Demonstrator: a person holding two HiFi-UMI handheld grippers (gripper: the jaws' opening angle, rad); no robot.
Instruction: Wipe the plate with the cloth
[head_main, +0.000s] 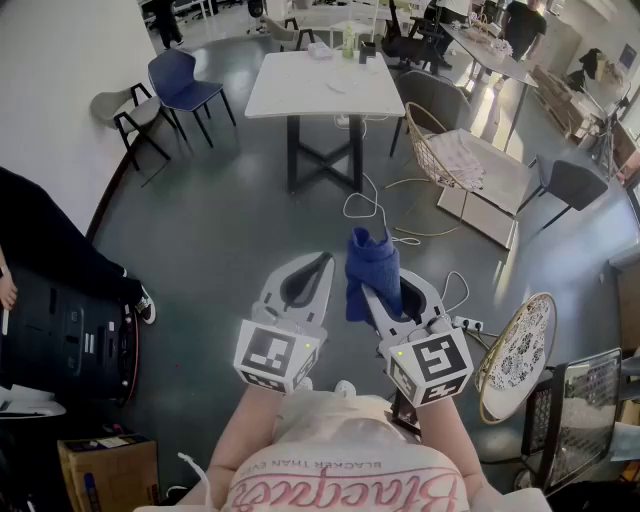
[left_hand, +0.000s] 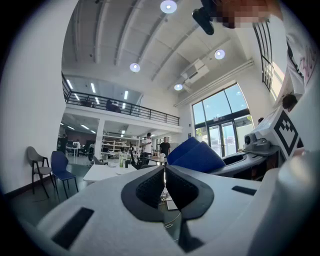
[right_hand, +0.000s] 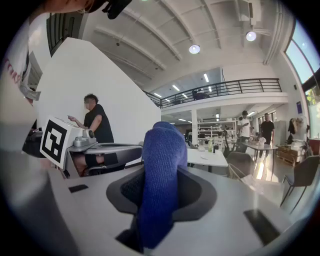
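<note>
In the head view both grippers are held out level over the grey floor. My right gripper (head_main: 383, 288) is shut on a blue cloth (head_main: 372, 262), which stands up in a bunch from its jaws. The right gripper view shows the cloth (right_hand: 161, 170) filling the gap between the pads of that gripper (right_hand: 162, 187). My left gripper (head_main: 322, 262) is beside it, shut with nothing in it; its pads meet in the left gripper view (left_hand: 164, 176), where the cloth (left_hand: 196, 156) shows to the right. A round patterned plate (head_main: 517, 355) stands on edge at the lower right, apart from both grippers.
A white table (head_main: 325, 82) with small items stands ahead, cables (head_main: 372, 212) on the floor before it. A blue chair (head_main: 182, 80) and grey chair (head_main: 125, 108) are left, a wicker chair (head_main: 450, 152) right. A person's leg (head_main: 70, 255), a cardboard box (head_main: 98, 470) and a wire rack (head_main: 572, 412) flank me.
</note>
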